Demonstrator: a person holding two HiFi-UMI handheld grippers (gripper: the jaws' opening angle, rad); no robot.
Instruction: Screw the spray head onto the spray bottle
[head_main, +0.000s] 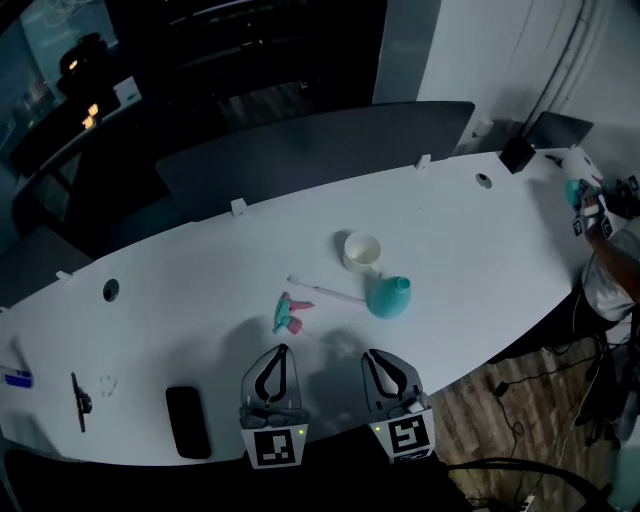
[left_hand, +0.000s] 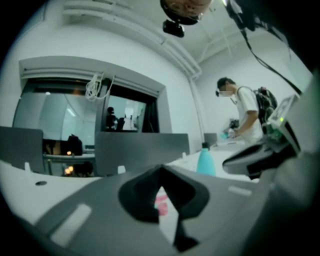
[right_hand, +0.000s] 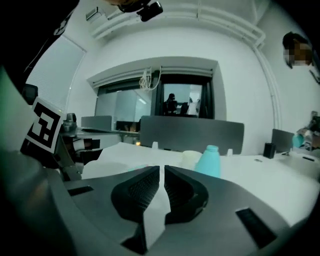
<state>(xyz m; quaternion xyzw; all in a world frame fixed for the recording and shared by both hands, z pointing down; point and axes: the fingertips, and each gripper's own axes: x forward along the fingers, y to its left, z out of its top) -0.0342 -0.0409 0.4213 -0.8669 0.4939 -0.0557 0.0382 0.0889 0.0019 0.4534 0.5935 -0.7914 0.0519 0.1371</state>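
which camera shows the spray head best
The head view: the spray head lies whole on the table, left of the teal bottle. The left gripper view catches only a pink scrap of it beyond the jaws; the right gripper view doesn't show it clearly.

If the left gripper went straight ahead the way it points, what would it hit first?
Probably the spray head, lying ahead of the left gripper, in line with its shut jaws; depth is uncertain.
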